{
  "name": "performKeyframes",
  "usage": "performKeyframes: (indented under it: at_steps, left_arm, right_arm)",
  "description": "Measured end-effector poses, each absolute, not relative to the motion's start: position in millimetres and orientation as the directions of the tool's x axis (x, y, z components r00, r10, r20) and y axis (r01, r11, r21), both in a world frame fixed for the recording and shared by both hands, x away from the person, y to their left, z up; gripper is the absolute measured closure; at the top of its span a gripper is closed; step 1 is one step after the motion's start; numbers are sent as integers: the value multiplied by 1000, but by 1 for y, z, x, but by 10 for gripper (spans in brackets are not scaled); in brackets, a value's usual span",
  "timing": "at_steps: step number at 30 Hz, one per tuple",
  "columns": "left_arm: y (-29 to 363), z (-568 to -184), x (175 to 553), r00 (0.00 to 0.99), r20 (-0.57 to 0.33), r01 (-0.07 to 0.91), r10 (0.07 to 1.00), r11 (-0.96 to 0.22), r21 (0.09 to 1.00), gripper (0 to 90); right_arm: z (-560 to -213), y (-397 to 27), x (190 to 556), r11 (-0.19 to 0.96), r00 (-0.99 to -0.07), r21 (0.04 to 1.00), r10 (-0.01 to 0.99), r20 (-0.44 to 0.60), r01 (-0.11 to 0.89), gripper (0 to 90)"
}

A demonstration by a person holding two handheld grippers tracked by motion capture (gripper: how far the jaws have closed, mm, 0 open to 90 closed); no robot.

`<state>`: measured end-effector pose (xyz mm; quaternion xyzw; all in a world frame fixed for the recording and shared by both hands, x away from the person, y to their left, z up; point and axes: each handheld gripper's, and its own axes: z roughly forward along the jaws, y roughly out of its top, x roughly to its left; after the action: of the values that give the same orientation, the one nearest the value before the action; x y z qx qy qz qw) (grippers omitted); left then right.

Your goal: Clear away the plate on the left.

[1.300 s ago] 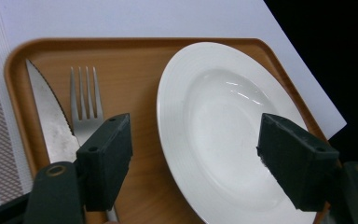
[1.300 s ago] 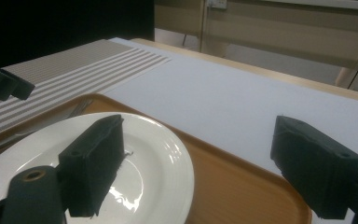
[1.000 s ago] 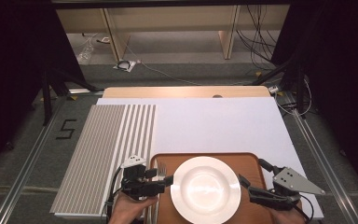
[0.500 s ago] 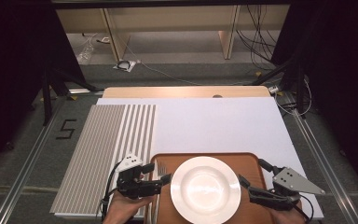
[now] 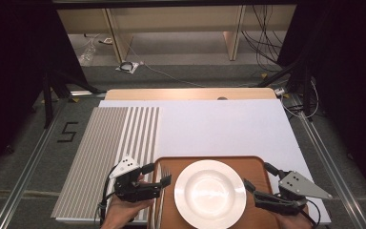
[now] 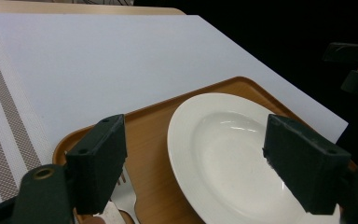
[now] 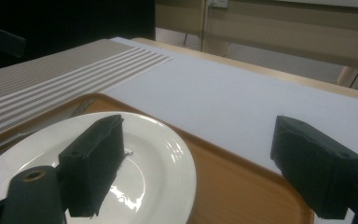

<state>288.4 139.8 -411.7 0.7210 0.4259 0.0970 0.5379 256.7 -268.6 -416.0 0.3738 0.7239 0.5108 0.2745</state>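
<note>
White plate: round, glossy, shallow well, wide rim; empty; flat and upright on brown tray, centred between its left and right edges, near the person's side. Same plate in left gripper view and right gripper view, glare on the glaze.

Fork: silver, flat on tray's left strip, just beside plate's left rim, tines pointing away from person, handle running toward table's near edge. Tines in left gripper view, partly hidden behind a jaw.

Tray: wooden brown, rounded corners, low raised rim, on white sheet.
</note>
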Motion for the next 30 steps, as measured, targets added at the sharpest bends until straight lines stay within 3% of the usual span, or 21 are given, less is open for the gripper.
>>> performKeyframes:
  at_steps: [30]
  left_arm:
    - [150, -413, 291, 643, -284, 452, 712, -53, 890, 208]
  right_arm:
    - [-416, -269, 257, 196, -569, 946, 822, -15, 258, 182]
